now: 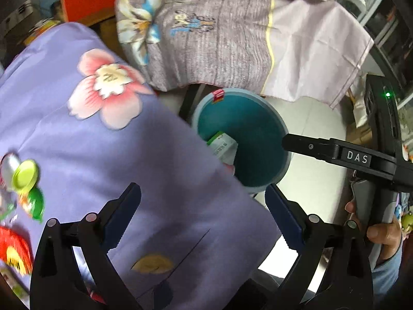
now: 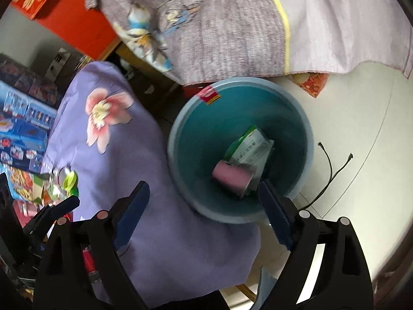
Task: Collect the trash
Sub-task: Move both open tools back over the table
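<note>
A blue bin [image 1: 258, 98] [image 2: 175, 139] stands on the pale floor beside a purple flowered cloth [image 1: 155, 160] [image 2: 121, 149]. Inside it lie a green-and-white carton [image 1: 223, 146] [image 2: 251, 147] and a pink block [image 2: 232, 178]. My left gripper [image 1: 202, 191] is open with nothing between its fingers, over the cloth's edge near the bin. My right gripper [image 2: 204, 186] is open and empty too, above the bin's near rim. On the cloth to the left lie a green lid [image 1: 25, 174] [image 2: 70, 179], a silver wrapper [image 1: 10, 165], a green wrapper [image 1: 37, 204] and a red packet [image 1: 13, 253].
A grey and lilac cloth [image 1: 232, 38] [image 2: 232, 25] hangs behind the bin. A thin black cable [image 2: 330, 170] lies on the floor right of the bin. A red cabinet [image 2: 77, 20] stands at the back left. A hand [image 1: 382, 232] holds the right gripper's handle.
</note>
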A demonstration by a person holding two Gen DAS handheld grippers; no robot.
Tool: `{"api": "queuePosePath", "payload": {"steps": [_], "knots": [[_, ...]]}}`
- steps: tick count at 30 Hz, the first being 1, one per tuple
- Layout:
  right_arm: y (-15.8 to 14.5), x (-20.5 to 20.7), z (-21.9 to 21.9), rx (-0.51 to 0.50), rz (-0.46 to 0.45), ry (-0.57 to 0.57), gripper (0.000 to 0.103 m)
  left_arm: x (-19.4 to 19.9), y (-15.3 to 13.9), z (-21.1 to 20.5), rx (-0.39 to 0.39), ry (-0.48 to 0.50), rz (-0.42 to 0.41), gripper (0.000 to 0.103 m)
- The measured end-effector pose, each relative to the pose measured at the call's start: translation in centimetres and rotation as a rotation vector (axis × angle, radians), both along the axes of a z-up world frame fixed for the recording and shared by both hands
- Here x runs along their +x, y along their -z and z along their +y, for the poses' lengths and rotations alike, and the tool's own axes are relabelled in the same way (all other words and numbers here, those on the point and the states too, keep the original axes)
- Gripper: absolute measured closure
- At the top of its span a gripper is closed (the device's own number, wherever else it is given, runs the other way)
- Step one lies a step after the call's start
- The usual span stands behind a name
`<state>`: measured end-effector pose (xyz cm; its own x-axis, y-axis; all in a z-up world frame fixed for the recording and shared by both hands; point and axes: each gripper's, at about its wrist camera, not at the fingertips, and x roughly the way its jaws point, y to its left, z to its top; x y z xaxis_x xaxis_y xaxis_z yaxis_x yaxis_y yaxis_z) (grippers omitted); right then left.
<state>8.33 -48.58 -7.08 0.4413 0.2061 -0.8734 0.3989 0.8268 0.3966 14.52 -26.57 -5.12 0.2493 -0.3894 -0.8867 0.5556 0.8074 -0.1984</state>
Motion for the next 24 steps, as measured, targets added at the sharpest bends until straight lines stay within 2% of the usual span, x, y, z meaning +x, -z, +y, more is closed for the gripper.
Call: {"api": "queuePosePath", "payload": {"steps": [9,14,19,24], "knots": [[-2.4,-0.5,7.1,-0.019,-0.033,-0.106,0.020,-2.9,-1.2,8.9,-0.003,-0.095,-0.033,0.005],[-3.7,-0.6,12.1,-0.031,-0.042,-0.180,0.020,-4.7,-1.9,15.3,-0.013,-0.175,-0.057,0.005],[-4.6,-0.8,17.8,-0.044,-0.050,-0.294,0.020,-6.5,-2.4,21.1,-0.011,-0.260,-0.088,0.004],[-4.1,-0.9,23.4,-0.036,-0.032,-0.417,0.019,-8.9,-1.5,26.3,-0.004,-0.335,-0.090,0.004]]}}
